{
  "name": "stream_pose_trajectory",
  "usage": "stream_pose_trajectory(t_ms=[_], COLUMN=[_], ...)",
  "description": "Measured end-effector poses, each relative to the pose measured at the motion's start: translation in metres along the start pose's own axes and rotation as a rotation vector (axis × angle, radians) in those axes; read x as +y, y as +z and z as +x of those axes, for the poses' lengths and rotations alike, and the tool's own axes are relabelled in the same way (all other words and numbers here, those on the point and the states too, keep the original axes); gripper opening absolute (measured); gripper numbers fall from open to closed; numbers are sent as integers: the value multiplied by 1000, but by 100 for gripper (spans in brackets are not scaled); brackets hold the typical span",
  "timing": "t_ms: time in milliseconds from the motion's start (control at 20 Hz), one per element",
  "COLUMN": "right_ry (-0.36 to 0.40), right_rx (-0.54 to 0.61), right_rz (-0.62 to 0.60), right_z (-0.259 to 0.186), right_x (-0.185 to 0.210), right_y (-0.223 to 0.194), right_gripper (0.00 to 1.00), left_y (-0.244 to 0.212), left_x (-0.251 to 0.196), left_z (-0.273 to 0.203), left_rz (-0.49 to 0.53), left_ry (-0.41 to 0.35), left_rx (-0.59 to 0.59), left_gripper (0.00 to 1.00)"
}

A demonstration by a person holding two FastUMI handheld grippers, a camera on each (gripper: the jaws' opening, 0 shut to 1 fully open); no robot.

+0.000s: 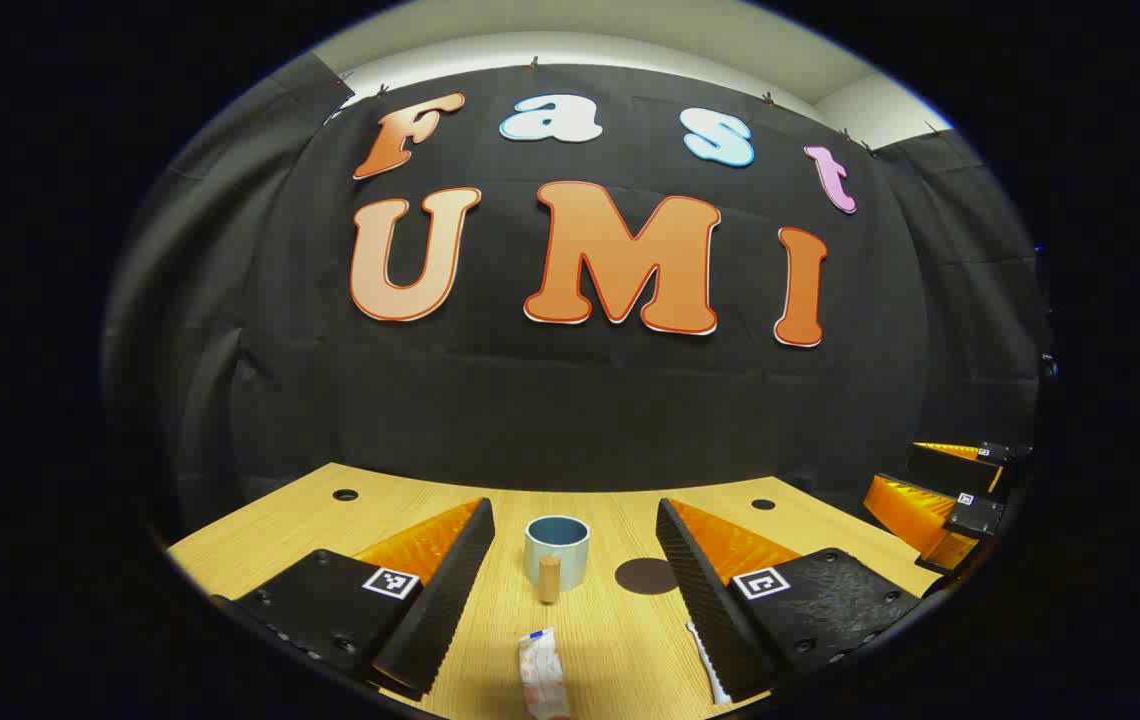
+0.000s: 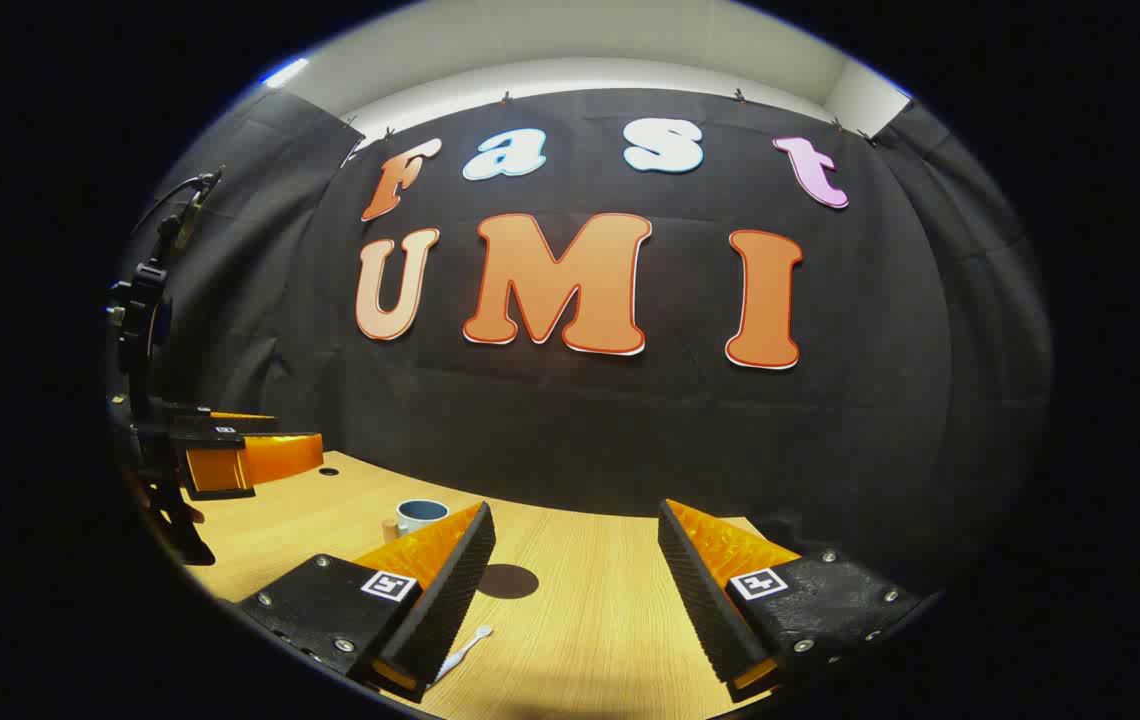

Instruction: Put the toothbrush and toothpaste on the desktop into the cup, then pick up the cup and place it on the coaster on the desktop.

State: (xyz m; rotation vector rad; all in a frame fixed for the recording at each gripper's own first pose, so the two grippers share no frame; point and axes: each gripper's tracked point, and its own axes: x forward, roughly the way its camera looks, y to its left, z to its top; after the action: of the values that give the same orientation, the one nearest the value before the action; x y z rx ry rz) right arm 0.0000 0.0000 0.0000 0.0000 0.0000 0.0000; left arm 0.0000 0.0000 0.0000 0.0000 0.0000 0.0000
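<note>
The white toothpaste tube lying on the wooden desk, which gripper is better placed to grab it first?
Probably left. The white toothpaste tube lies between the open left gripper fingers; the right gripper faces bare desk.

Left gripper (image 1: 575, 590): two wedge-shaped fingers, black ribbed rubber on inner faces, translucent orange ridged shells behind. Black textured mounting blocks (image 1: 330, 605) at base, dark screws along edges, one square black-and-white marker tag (image 1: 390, 582) per block. Right gripper (image 2: 575, 590): same build, silver screws on blocks, tags (image 2: 756, 583) likewise fitted. From right gripper view, left unit seen side-on: orange finger shell, black body, black upright mast (image 2: 145, 320) with thin cable at top.
</note>
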Motion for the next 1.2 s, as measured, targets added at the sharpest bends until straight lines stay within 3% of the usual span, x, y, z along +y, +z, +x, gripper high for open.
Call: stream_pose_trajectory(t_ms=[450, 750, 1200], right_ry=[29, 52, 143], right_rx=[17, 106, 391], right_rz=[12, 42, 90], right_z=[-2, 4, 11], right_x=[10, 11, 35], right_y=[-4, -13, -48], right_gripper=[98, 98, 97], left_y=[-6, -17, -72], left_x=[2, 1, -2], left_z=[-1, 3, 22], left_rz=[29, 86, 131], left_ry=[10, 2, -97], left_rx=[30, 98, 415], left_gripper=[98, 98, 98])
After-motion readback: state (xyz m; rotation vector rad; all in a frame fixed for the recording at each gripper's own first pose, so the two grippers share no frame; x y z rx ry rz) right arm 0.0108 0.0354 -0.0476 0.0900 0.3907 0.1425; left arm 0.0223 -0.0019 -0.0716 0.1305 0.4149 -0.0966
